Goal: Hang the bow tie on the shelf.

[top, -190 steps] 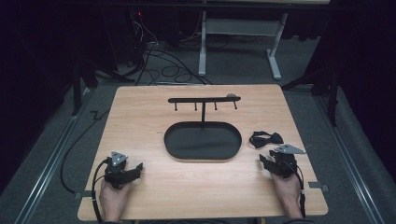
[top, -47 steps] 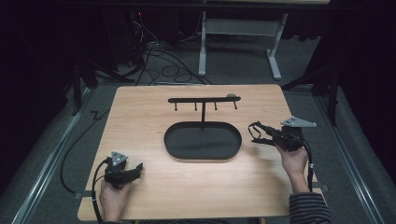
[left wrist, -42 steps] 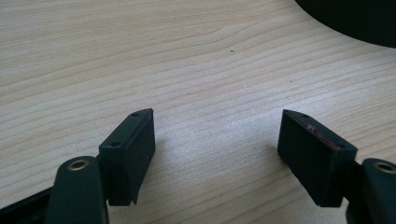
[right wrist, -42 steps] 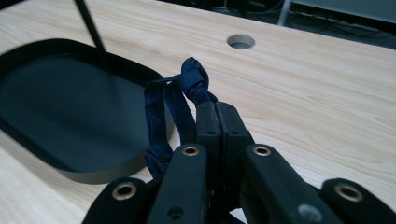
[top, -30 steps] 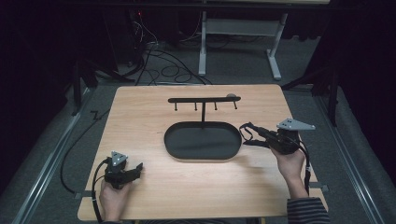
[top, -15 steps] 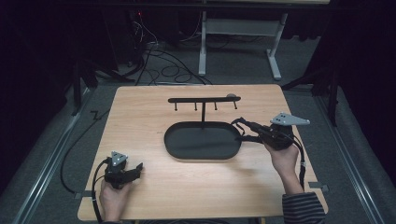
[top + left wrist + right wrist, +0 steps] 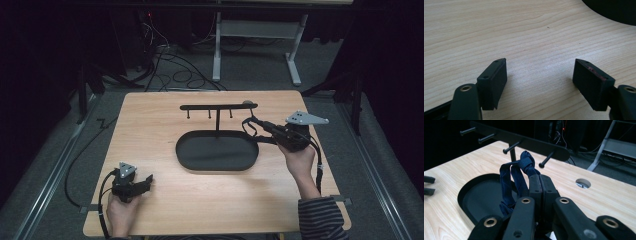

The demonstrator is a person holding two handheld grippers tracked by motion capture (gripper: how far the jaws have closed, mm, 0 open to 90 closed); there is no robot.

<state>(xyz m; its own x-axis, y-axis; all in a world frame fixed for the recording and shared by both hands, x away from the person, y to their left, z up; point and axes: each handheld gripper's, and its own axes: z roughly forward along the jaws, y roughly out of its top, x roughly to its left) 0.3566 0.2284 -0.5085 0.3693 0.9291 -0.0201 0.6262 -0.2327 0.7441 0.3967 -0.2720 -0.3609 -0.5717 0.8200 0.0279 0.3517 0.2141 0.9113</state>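
A dark blue fabric bow (image 7: 523,164) with a hanging loop is pinched in my right gripper (image 7: 540,178), which is shut on it just below the knot. In the high view that right gripper (image 7: 258,123) holds the bow (image 7: 248,130) above the right end of the black oval tray (image 7: 186,156), close under the right end of the black peg rack (image 7: 218,106). The rack's bar (image 7: 524,141) and pegs stand right behind the bow. My left gripper (image 7: 145,181) rests open on the wood at the front left; nothing lies between its pads (image 7: 494,80).
The rack's post rises from the tray's back edge. A round cable hole (image 7: 583,183) is in the tabletop right of the rack. The tray's edge (image 7: 614,10) lies ahead of the left gripper. Cables and a desk frame sit on the floor beyond the table.
The right gripper took the bow from the table right of the tray, then carried it left and up towards the rack. The left gripper has not moved.
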